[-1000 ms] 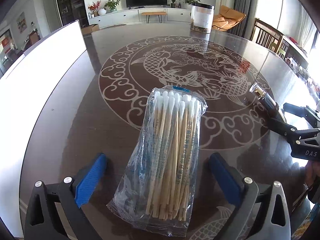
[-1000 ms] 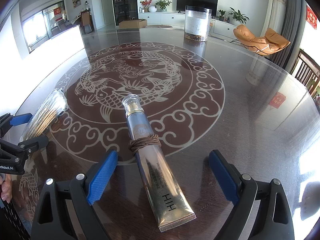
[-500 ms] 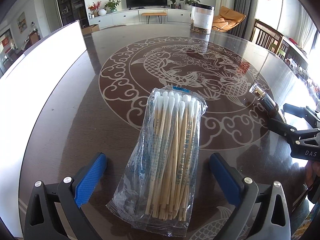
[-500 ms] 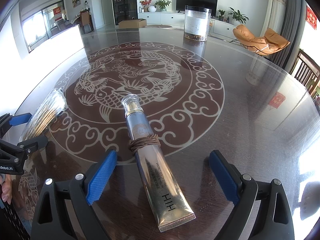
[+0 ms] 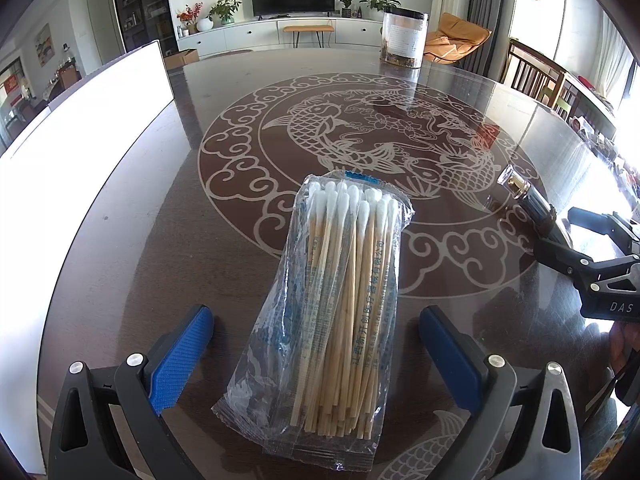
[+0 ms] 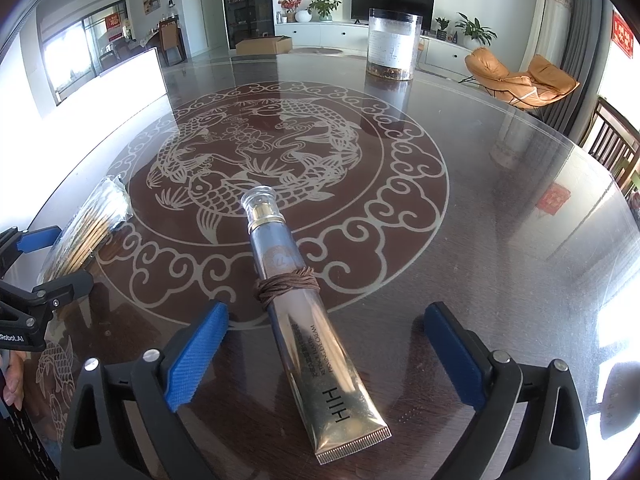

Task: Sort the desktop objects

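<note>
While both grippers' jaws gape, the right's opening, one swab packet (image 5: 332,304) and one tube (image 6: 308,320) lie ungripped.

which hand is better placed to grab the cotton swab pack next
Left. The left gripper already straddles the cotton swab pack with open jaws. The right gripper, jaws opening, has the cream tube between them instead.

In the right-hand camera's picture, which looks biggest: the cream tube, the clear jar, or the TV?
1. Cream tube, though it lies nearest the camera.
2. Clear jar.
3. TV, close behind the jar; distance shrinks it, so true sizes stay unsure.
</note>
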### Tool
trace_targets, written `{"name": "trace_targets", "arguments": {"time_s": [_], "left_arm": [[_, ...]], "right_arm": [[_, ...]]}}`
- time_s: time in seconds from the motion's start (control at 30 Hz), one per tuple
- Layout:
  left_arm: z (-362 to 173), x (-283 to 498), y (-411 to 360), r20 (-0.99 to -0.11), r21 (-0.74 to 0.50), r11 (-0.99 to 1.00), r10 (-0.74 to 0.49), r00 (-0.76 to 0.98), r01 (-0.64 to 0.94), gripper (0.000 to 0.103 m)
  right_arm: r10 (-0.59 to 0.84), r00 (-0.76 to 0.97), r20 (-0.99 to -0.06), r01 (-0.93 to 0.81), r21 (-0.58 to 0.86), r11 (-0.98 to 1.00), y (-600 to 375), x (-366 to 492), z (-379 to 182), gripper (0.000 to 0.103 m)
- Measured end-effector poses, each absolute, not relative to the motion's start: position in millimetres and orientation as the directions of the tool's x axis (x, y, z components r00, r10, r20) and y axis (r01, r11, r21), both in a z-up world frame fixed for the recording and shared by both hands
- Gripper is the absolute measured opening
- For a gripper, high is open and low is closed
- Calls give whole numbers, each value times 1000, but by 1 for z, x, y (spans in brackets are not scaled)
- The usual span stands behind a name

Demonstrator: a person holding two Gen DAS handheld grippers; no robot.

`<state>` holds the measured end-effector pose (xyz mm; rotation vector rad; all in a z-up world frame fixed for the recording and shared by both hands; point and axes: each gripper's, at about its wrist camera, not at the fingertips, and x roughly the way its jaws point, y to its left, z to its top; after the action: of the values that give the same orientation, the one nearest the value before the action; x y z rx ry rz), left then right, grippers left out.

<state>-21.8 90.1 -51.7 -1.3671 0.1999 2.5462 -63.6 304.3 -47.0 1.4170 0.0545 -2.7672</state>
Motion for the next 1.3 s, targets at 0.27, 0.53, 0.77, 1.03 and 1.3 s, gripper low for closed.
{"name": "trace_targets", "arguments": {"time_s": [0.27, 0.53, 0.77, 1.03, 1.3], "left_arm": [[-52, -22, 90, -834, 4, -962, 148, -532, -274, 103], [-52, -21, 89, -832, 4, -962, 148, -534, -274, 103], [-53, -21, 90, -832, 4, -962, 149, -535, -274, 103], [-53, -21, 91, -832, 4, -962, 148, -535, -273, 103], [-53, -21, 91, -832, 4, -962, 148, -535, -273, 103]], "right_arm": [[-9, -582, -813, 40, -18, -999, 305, -64, -48, 102], [-8, -582, -813, 39, -17, -999, 306, -64, -48, 103], [-8, -582, -813, 39, -18, -999, 306, -64, -47, 103], [-8, -582, -813, 38, -18, -999, 306, -64, -48, 103], [-8, -581, -814, 38, -18, -999, 306, -64, -47, 103]]}}
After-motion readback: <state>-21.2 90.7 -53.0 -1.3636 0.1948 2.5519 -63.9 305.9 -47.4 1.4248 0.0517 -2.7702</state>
